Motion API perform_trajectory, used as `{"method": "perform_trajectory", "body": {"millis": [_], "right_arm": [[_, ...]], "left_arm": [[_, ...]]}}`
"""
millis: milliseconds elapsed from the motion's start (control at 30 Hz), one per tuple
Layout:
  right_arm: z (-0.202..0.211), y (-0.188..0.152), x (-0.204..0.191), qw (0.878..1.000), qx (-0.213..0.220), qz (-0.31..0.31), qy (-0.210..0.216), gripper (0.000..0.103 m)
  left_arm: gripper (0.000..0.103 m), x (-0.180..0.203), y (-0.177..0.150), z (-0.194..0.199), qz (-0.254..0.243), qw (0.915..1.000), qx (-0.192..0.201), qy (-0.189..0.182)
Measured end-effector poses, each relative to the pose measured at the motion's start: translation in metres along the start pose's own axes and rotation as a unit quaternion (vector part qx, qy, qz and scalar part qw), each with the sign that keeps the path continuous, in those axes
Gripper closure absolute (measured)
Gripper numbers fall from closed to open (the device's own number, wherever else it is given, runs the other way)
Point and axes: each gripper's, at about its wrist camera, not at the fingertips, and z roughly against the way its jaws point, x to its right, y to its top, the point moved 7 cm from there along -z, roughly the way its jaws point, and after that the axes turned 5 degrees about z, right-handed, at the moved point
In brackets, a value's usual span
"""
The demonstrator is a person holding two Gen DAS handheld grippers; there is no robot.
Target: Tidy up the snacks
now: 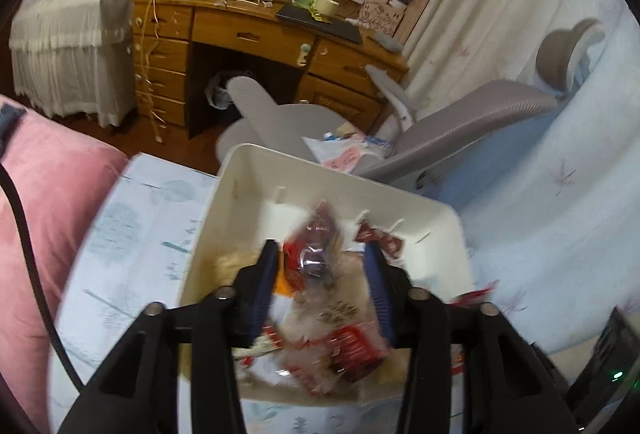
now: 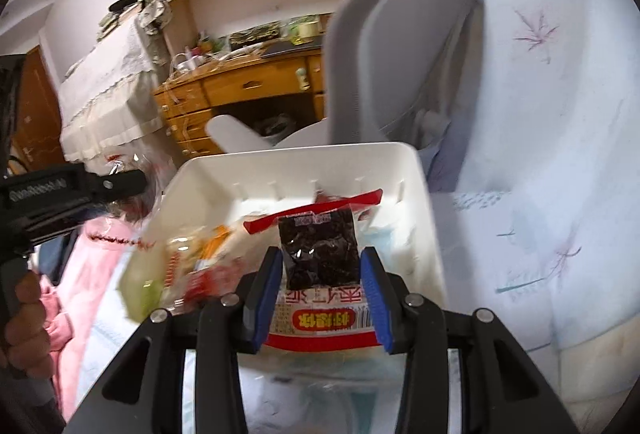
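- While both hand-held grippers hang over it, a white rectangular plastic bin (image 1: 424,218) sits on a pale blue patterned bedsheet (image 1: 132,234) and serves as the landmark here.
- Inside the bin lie several snack packets: a crinkled red and clear wrapper (image 1: 316,250), a small dark red sachet (image 1: 380,240) near the far wall, and more red packets nearer the camera, all blurred.
- The left gripper (image 1: 322,290) is spread above the pile; nothing is pinched between its blue pads.
- The right gripper (image 2: 320,290) pinches a clear packet with a red edge and dark contents (image 2: 320,254), held over the bin's near side.
- Judging by this, most snacks are already in the bin; the held packet remains to be placed.
- Beyond the bin stand a grey office chair (image 1: 460,121) and a wooden desk (image 1: 248,33); a pink cushion (image 1: 48,218) lies to its left.
- Nothing blocks the bin's open top.
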Motion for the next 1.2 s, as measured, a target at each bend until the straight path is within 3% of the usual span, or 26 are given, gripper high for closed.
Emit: {"method": "perform_trajectory", "body": {"millis": [33,100,333,500,667,933,1100,1200], "right_arm": [[0.000,-0.001,0.004,1.000,0.001,0.002,-0.008,0.053],[0.003,-0.001,0.011,1.000,0.011,-0.002,-0.019,0.039],[0.035,-0.011,0.016,0.998,0.034,-0.030,-0.040,0.022],[0.077,-0.049,0.012,0.995,0.008,-0.073,-0.066,0.017],[0.117,-0.092,-0.013,0.994,-0.030,-0.087,-0.061,0.012],[0.168,-0.177,-0.071,0.980,-0.152,-0.125,-0.024,0.011],[0.209,-0.197,-0.099,0.979,-0.175,-0.105,-0.005,0.008],[0.228,-0.191,-0.107,0.982,-0.166,-0.087,0.012,0.006]], "left_arm": [[0.042,0.001,-0.001,-0.002,0.004,0.9999,-0.004,-0.009],[0.040,-0.001,-0.005,-0.004,0.007,0.9999,-0.008,-0.012],[0.031,-0.018,-0.037,0.014,-0.006,0.9990,-0.041,-0.017],[0.031,-0.043,-0.078,0.059,-0.033,0.9958,-0.085,-0.003],[0.031,-0.067,-0.125,0.112,-0.053,0.9899,-0.131,0.000],[0.031,-0.087,-0.199,0.179,-0.063,0.9748,-0.213,0.018],[0.031,-0.072,-0.210,0.225,-0.093,0.9749,-0.199,0.034],[0.019,-0.058,-0.203,0.246,-0.106,0.9780,-0.175,0.039]]}}
